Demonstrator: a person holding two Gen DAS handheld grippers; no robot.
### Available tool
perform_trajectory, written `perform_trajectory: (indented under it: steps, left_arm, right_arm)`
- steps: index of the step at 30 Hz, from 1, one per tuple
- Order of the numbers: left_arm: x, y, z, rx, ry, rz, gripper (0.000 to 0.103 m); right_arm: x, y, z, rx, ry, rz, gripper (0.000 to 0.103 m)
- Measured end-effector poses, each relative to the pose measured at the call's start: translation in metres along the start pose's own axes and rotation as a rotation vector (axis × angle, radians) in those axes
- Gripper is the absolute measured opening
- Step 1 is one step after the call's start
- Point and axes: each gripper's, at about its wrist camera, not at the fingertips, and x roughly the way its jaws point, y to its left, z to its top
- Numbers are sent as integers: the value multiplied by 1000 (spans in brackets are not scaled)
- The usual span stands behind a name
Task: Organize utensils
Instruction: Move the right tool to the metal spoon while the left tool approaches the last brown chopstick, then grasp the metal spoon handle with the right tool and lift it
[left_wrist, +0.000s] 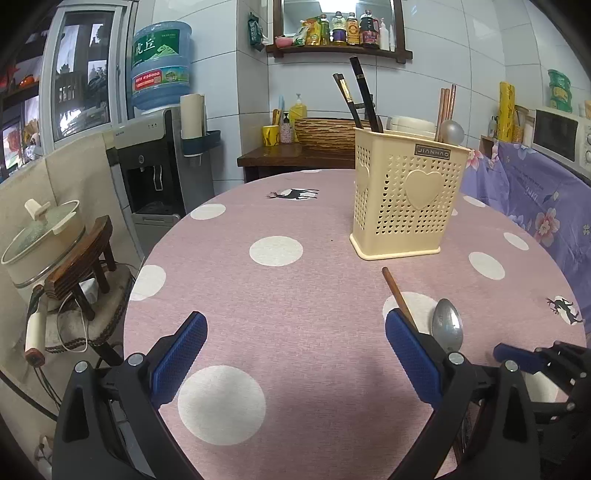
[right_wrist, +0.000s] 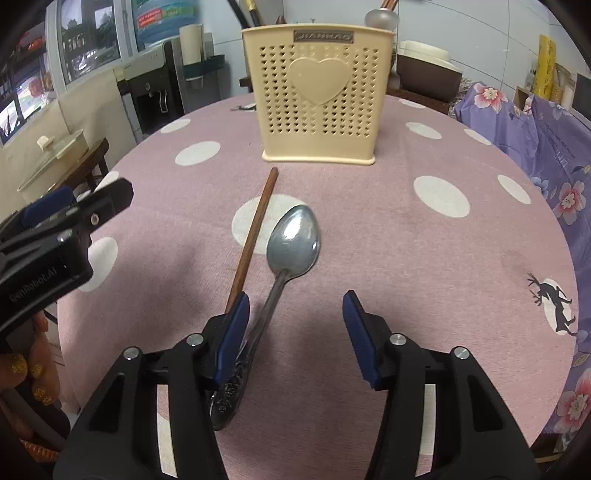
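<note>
The right tongs (right_wrist: 295, 332) stood unclenched over the spoon (right_wrist: 293, 240), its handle just beside the left pad; the left tongs (left_wrist: 295, 350) were released. A chopstick (right_wrist: 255, 232) lay alongside the spoon, before the holder (right_wrist: 317, 96) mid-table (right_wrist: 443, 258).

- Bench (left_wrist: 295, 295): round, under a pink cloth with white dots and small deer prints.
- Water dispenser (left_wrist: 155, 166), far left behind the bench; blue bottle (left_wrist: 161, 64) upright on top.
- Wall shelf (left_wrist: 340, 50) holds a row of sauce and oil bottles.
- Lidded pot (left_wrist: 44, 236) stands left of the bench, beside a small dark wooden stool (left_wrist: 85, 266).
- Microwave (left_wrist: 561, 136), far right, above a purple floral cloth (left_wrist: 535, 192).
- Woven basket (left_wrist: 325, 131) on a dark side table (left_wrist: 288, 157).
</note>
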Motion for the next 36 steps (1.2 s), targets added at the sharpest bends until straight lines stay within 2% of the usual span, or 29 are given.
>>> perform_trajectory:
  steps: [2, 6, 8, 11, 19, 21, 24, 25, 27, 28, 32, 36]
  left_arm:
    - [0, 1, 0, -6, 1, -1, 96]
    - [1, 1, 0, -11, 3, -5, 96]
    - [1, 0, 0, -9, 6, -10, 96]
    - [2, 0, -1, -11, 13, -18, 96]
    - [7, -14, -3, 21, 53, -71, 96]
    - [9, -18, -5, 21, 74, -99, 96]
    - [12, -23, -6, 8, 100, -124, 94]
    - [12, -23, -7, 8, 103, -127, 94]
    - [11, -24, -7, 14, 103, -121, 94]
    - [11, -23, -7, 15, 101, -116, 94]
    - [12, -19, -7, -1, 106, -108, 94]
    - [12, -17, -7, -2, 107, -107, 94]
  right_arm:
    - [4, 5, -1, -15, 14, -13, 40]
    - [7, 10, -2, -32, 19, -8, 32]
    - [6, 10, -3, -37, 19, 0, 21]
    - [5, 1, -3, -24, 23, 6, 12]
    - [-2, -52, -6, 70, 18, -17, 9]
    - [-3, -61, -7, 82, 11, 7, 9]
    - [-2, -63, -7, 71, 3, 40, 10]
    - [-2, -64, -7, 70, -2, 55, 15]
    - [-2, -66, -5, 68, -13, 76, 36]
    - [-2, -67, -3, 64, -24, 75, 50]
    - [2, -65, 13, 38, -45, 63, 52]
    - [16, -59, 27, 10, -20, 36, 52]
